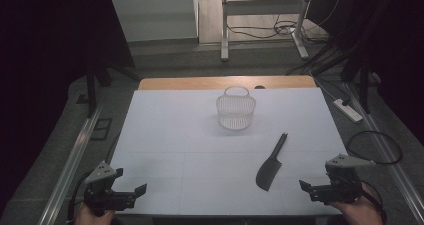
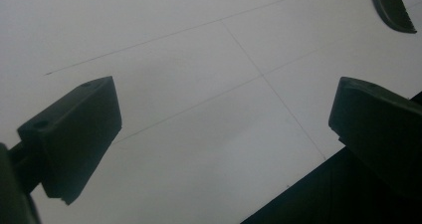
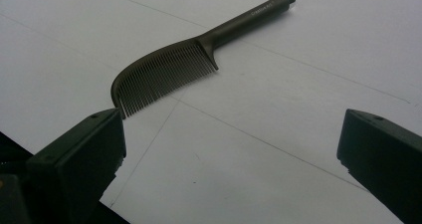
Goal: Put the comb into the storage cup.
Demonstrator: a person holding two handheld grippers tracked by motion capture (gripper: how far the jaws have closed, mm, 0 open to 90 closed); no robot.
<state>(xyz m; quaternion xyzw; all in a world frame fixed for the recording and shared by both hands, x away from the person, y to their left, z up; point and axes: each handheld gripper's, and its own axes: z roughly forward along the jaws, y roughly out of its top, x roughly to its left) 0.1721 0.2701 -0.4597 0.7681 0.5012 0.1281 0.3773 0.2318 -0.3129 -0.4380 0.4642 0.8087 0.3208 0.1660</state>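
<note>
A dark comb [image 1: 270, 165] with a long thin handle lies flat at the front right of the white table [image 1: 170, 135], teeth end toward me. In the right gripper view the comb [image 3: 169, 72] lies just beyond the left jaw. A white mesh basket [image 1: 236, 112] with a loop handle stands upright behind the middle. My right gripper [image 1: 314, 179] sits at the front right edge, open and holding nothing [image 3: 231, 144], just right of the comb. At the front left corner my left gripper [image 1: 131, 181] is open over bare table [image 2: 224, 119]; the comb's tip [image 2: 390, 7] shows far off.
A wooden strip [image 1: 200, 82] runs along the table's far edge. Beyond it on the floor are desk legs and cables [image 1: 280, 32]. A power strip [image 1: 348, 110] lies right of the table, and a metal rail [image 1: 70, 160] runs along the left.
</note>
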